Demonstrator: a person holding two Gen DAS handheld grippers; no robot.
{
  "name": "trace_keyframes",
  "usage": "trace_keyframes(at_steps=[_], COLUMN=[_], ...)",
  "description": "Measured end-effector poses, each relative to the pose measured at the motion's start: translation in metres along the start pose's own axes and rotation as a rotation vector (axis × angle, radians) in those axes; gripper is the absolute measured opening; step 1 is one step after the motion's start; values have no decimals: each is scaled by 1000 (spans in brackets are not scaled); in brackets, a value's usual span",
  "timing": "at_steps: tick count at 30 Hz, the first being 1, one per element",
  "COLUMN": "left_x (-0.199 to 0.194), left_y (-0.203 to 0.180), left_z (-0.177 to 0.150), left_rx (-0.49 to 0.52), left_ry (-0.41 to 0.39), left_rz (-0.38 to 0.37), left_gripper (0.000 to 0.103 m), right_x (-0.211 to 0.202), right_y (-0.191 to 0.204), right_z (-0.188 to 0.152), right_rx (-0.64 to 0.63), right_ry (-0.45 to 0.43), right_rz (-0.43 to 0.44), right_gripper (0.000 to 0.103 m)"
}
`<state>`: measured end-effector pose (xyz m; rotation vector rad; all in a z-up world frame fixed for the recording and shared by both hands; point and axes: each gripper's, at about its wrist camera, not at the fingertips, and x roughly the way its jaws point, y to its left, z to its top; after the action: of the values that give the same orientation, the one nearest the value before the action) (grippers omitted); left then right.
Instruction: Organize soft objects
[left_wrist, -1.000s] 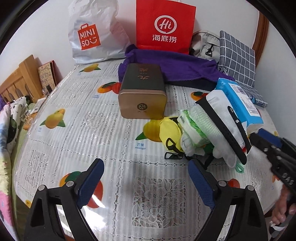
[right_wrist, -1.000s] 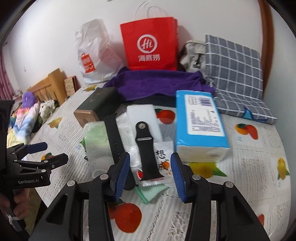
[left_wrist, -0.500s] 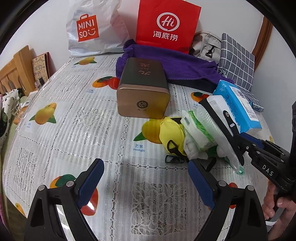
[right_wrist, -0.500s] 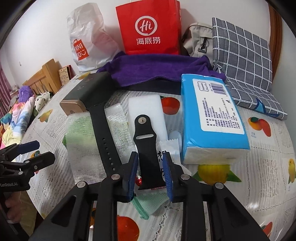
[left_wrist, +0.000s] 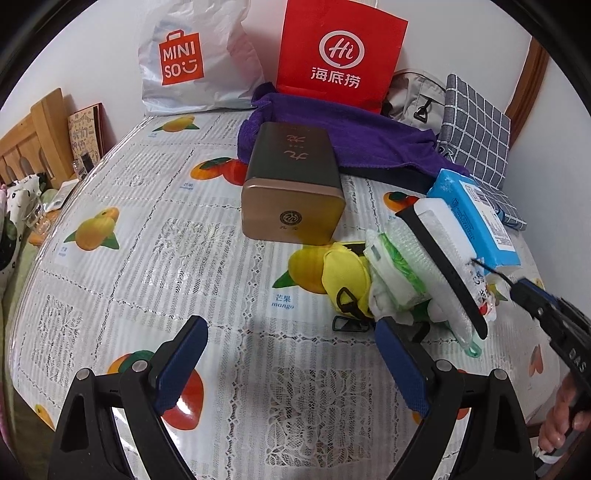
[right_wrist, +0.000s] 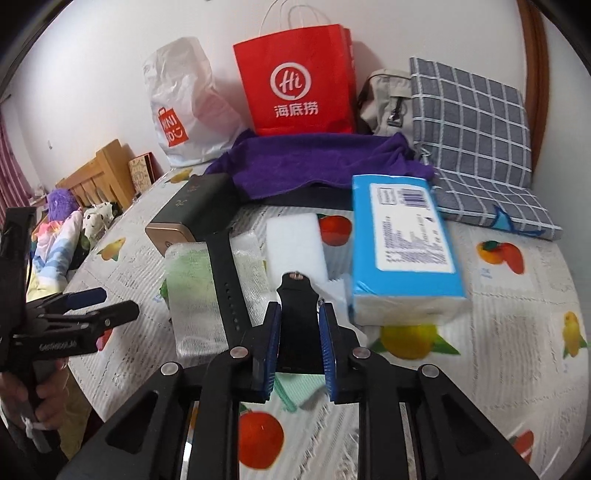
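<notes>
A short black watch strap sits between the blue pads of my right gripper. The jaws are closing and the pads press on its edges. Its tip is raised over a white foam block. A longer black strap lies across a bagged green cloth. A blue tissue pack lies to the right. My left gripper hangs open over the tablecloth, in front of a yellow pouch. In the left wrist view the right gripper comes in from the right edge.
A gold tin box lies behind the pile. At the back are a purple towel, a red paper bag, a white plastic bag, a grey bag and a checked cushion. A wooden bed frame stands at left.
The right gripper's jaws narrowed from well apart to pressing on the short black strap, whose far end has risen off the pile. The left gripper stayed open and hardly moved.
</notes>
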<state>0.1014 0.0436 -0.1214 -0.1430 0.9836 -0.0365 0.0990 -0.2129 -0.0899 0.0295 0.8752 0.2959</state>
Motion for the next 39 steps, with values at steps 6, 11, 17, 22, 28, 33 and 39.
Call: trace_keyframes(at_steps=[6,11,17,22,28,33,39], left_x=[-1,1,4,4,4,5,2], left_y=[-6,-8,-10,-9,-10,-16,-29], left_z=[-1,-2,-3,-2,0,4,13], left_rx=[10,9,16,10,11,28,35], left_ry=[7,14,25,24,21,17,1], left_rz=[11,27,40,48,34,27,-25], left_gripper=[92,92,92,92,92,92,91], right_x=[-4,3,17,22,20,12,-3], right_y=[-21,-39,-46,-34,-40,-50,-65], right_z=[-30,-59,-72,-74,-70,-65,-58], right_rx=[0,12,7,-63,-27,19,58], right_ry=[58,129,140,97,94,76,48], right_rz=[-34,-49,-58,-106,-56,-41,-58], right_gripper=[21,21,45,46,21,21,21])
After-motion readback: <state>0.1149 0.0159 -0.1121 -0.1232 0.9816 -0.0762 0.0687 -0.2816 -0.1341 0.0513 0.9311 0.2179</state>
